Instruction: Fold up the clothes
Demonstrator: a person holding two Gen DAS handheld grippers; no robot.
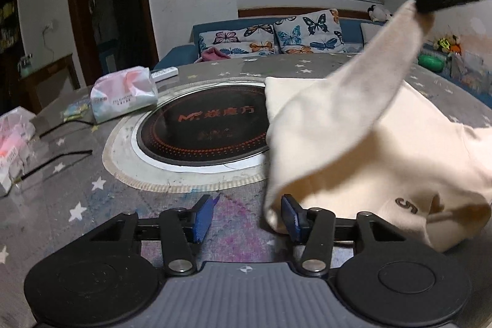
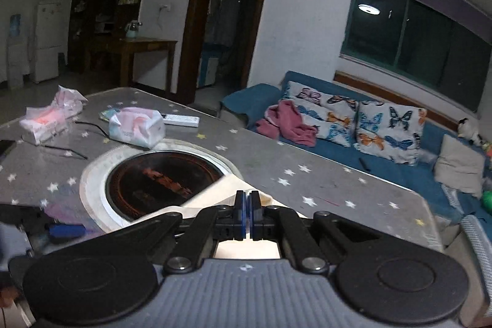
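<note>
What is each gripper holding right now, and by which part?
The right gripper is shut on the cream garment, pinching a lifted edge of it. The left gripper holds nothing; its jaws are open beside the garment's near corner.

We see one cream garment (image 1: 363,149), plain fabric with a small dark "5" mark near its lower edge, lying bunched on the table's right side, overlapping the round black hob's right rim; one corner is lifted high and stretched taut.
</note>
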